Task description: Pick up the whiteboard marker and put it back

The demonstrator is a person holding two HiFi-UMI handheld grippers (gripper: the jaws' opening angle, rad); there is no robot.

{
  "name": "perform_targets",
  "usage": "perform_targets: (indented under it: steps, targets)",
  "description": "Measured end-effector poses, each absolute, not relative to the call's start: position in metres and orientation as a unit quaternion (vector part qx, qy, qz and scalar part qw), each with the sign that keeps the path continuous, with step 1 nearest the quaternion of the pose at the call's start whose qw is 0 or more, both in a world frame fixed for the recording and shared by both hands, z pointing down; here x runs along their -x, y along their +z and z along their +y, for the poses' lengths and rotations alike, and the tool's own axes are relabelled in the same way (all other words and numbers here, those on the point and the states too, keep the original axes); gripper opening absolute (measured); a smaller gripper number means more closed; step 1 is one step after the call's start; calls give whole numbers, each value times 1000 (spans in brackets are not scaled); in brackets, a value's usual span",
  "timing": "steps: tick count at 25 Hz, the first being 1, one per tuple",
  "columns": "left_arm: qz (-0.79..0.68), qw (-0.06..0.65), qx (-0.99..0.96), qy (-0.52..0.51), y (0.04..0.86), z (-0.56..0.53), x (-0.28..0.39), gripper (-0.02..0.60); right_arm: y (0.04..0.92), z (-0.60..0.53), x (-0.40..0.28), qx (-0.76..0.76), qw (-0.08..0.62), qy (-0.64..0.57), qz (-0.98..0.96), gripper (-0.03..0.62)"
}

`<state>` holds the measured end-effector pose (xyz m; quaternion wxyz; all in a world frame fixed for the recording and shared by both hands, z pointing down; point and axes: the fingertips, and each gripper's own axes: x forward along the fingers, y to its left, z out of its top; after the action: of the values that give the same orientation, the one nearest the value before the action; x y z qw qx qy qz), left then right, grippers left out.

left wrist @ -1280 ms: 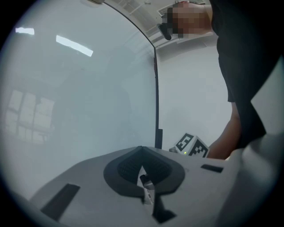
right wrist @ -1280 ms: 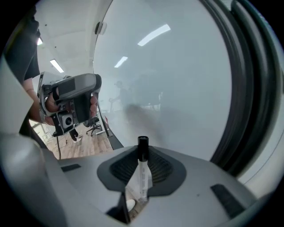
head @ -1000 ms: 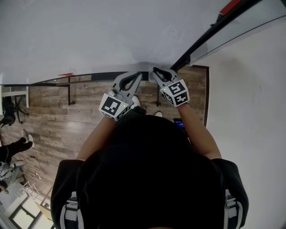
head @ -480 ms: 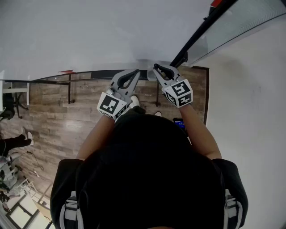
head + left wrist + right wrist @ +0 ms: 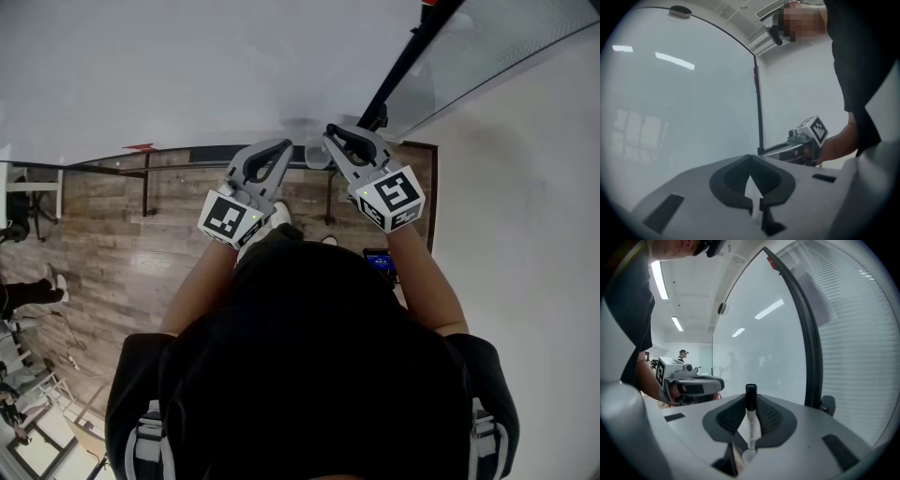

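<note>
Whiteboard (image 5: pixel 187 66) fills background. Right gripper (image 5: pixel 749 399) clamped on whiteboard marker (image 5: pixel 751 425), cap outward; has drifted rightward, away from left gripper (image 5: pixel 750 158), whose jaws are together and empty. Pickup evidently done; return pending.

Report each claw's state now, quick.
Left claw: closed, nothing in it.
Right claw: closed on the white whiteboard marker with a black cap.
</note>
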<state>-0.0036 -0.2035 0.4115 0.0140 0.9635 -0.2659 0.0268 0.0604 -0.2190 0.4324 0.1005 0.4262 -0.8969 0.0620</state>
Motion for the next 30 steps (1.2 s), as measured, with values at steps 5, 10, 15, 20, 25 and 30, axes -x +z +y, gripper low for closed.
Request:
perform_targets:
  steps: [5, 10, 15, 20, 25, 30]
  targets:
    - [-267, 7, -963, 26, 398, -197, 4, 3, 403, -209, -60, -414, 69, 58, -906, 63]
    - [-258, -1, -966, 22, 382, -187, -3, 3, 380, -198, -67, -406, 64, 46, -911, 63]
    - [-256, -6, -967, 7, 352, -175, -11, 3, 350, -177, -74, -395, 57, 38, -916, 63]
    - [-255, -4, -967, 7, 347, -162, -12, 3, 343, -156, -77, -391, 57, 29, -918, 63]
    - [-260, 0, -966, 11, 350, -150, -14, 3, 349, -137, -81, -387, 62, 32, -919, 63]
    - [-260, 0, -965, 13, 355, -138, -16, 4, 354, -124, -86, -390, 60, 33, -918, 63]
